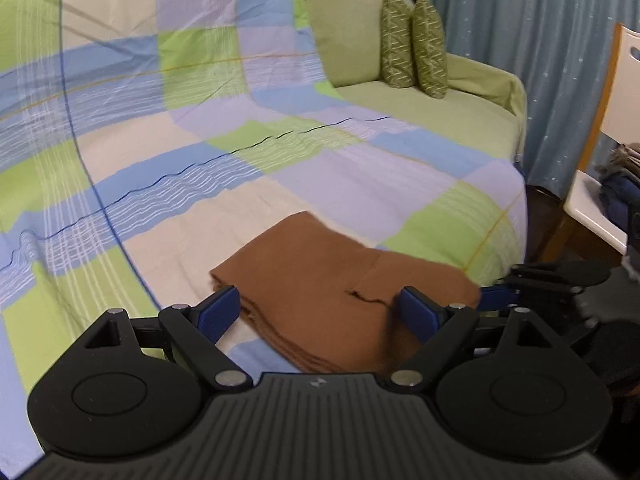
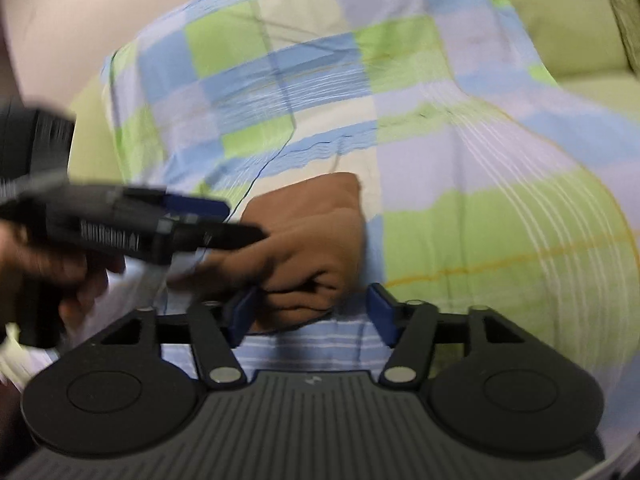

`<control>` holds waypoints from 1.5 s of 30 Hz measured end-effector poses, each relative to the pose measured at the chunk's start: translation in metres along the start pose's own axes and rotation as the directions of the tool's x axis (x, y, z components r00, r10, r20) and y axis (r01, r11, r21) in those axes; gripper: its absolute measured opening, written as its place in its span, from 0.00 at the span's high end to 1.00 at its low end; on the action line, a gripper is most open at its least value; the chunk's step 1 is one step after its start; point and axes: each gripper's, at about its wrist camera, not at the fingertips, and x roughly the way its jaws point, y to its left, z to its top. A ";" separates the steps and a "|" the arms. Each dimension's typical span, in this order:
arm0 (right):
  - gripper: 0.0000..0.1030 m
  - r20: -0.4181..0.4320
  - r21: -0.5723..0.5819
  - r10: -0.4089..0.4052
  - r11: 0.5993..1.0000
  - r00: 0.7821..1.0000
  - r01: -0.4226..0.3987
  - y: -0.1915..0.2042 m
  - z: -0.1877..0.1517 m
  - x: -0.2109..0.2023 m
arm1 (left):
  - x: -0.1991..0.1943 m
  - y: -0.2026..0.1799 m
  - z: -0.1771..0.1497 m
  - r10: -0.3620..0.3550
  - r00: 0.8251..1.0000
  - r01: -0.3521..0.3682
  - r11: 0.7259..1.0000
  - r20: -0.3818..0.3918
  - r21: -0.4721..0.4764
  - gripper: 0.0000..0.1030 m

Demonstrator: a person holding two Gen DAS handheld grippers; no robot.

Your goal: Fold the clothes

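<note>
A brown garment (image 1: 320,280), folded into a thick rectangle, lies on the checked sheet (image 1: 200,168) near its front edge. My left gripper (image 1: 319,312) is open, its blue fingers (image 1: 219,311) standing wide at either side of the garment's near part, not clamped on it. In the right wrist view the same brown garment (image 2: 312,236) looks bunched and blurred. My right gripper (image 2: 314,312) is open there, with the garment's near end between its spread fingers. The left gripper (image 2: 192,220), held by a hand (image 2: 80,280), reaches in from the left over the garment.
The sheet covers a green sofa (image 1: 440,112) with two patterned cushions (image 1: 414,46) at the back. A blue curtain (image 1: 540,40) hangs behind. A white chair (image 1: 600,184) with stacked clothes (image 1: 624,188) stands at the right, past the sofa's edge.
</note>
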 end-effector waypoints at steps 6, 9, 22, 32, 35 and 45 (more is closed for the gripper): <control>0.62 0.030 0.185 0.023 0.982 0.999 -0.028 -0.025 -0.002 -0.012 | 0.002 -0.014 -0.007 0.059 0.998 -0.055 0.991 -0.030 0.126 0.14; 0.72 0.022 0.257 0.037 0.965 0.999 -0.041 -0.038 -0.007 -0.015 | 0.006 -0.023 -0.014 0.086 0.995 -0.075 0.977 -0.046 0.200 0.14; 0.80 0.126 0.342 0.018 0.938 0.992 -0.061 -0.058 -0.006 -0.047 | -0.005 -0.049 0.006 0.087 0.994 -0.104 0.949 0.072 0.298 0.14; 0.80 0.128 0.273 0.030 0.960 0.991 -0.064 -0.058 0.009 -0.039 | 0.021 -0.044 -0.009 0.077 0.997 -0.072 0.945 -0.004 0.318 0.14; 0.80 0.128 0.205 0.037 0.977 0.991 -0.063 -0.050 0.018 -0.030 | 0.020 -0.046 -0.013 0.090 0.996 -0.087 0.941 0.008 0.328 0.14; 0.73 0.026 -0.055 0.015 0.998 1.000 -0.013 -0.029 0.006 -0.013 | 0.016 -0.038 -0.027 0.110 0.994 -0.110 0.955 0.015 0.277 0.14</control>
